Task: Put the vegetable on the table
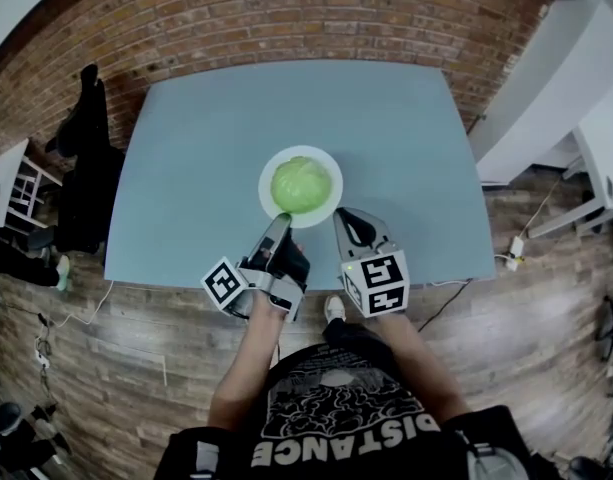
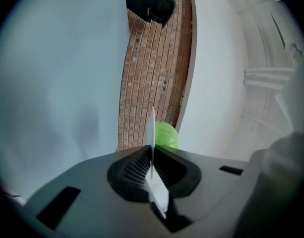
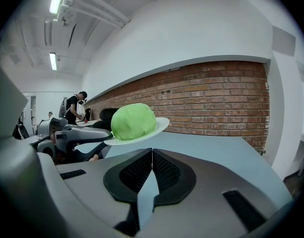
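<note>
A round green cabbage (image 1: 301, 184) lies on a white plate (image 1: 326, 162) over the near middle of the blue-grey table (image 1: 206, 148). My left gripper (image 1: 279, 224) is shut on the plate's near rim; in the left gripper view the plate (image 2: 152, 128) shows edge-on between the jaws, with the cabbage (image 2: 166, 135) behind it. In the right gripper view the plate (image 3: 160, 125) with the cabbage (image 3: 133, 120) hangs tilted a little above the table. My right gripper (image 1: 345, 222) is beside the plate's near right, jaws shut (image 3: 152, 155) on nothing.
A brick wall (image 1: 316, 13) runs behind the table. A black chair with dark clothing (image 1: 86, 158) stands at the table's left edge. White furniture (image 1: 576, 98) is at the right. Cables (image 1: 516, 248) lie on the wooden floor. A person (image 3: 75, 108) stands far off.
</note>
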`<state>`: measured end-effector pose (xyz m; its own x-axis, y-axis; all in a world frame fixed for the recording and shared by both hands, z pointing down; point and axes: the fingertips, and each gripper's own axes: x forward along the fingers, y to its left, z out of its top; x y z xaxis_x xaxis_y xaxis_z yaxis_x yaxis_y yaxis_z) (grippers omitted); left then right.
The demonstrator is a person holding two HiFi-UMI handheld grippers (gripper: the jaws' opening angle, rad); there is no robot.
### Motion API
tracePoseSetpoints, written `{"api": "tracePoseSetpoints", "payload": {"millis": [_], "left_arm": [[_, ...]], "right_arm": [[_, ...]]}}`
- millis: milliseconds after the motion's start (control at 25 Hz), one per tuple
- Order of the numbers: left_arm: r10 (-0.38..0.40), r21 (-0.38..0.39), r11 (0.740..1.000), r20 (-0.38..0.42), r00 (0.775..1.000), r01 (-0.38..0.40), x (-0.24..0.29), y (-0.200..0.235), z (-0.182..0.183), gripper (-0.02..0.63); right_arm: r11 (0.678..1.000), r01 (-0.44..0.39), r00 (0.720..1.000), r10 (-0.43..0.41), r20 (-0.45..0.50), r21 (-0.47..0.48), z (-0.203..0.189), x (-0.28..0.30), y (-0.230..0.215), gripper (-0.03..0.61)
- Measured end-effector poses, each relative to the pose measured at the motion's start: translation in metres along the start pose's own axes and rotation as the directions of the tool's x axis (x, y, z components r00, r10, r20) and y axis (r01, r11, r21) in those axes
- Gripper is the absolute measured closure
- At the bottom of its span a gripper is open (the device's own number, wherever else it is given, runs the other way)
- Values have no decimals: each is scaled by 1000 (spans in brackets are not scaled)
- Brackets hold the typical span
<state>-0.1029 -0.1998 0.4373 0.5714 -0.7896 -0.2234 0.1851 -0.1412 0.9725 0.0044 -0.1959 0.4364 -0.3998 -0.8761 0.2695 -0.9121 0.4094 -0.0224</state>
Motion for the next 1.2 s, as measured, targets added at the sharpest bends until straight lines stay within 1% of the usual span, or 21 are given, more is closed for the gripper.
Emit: {"api": "tracePoseSetpoints", "payload": {"millis": [360,800,1040,1200], "left_arm": [[45,0,999,18,999,-45,31,33,16,595],[120,-1,993,-2,993,-120,54,88,22,595],[154,14,988,-11,988,-154,64,112,22,595],[183,20,983,-11,983,-183,69,126,24,595]], "right_arm": [[1000,-2,1000,2,-28,0,-2,24,-31,569],[1000,-23,997,23,-70,3,-17,59,-57,569],[999,-42,994,41,-103,-5,-28,73,-69,569],[998,-55,993,54,-106,-13,-31,85,-75,569]]}}
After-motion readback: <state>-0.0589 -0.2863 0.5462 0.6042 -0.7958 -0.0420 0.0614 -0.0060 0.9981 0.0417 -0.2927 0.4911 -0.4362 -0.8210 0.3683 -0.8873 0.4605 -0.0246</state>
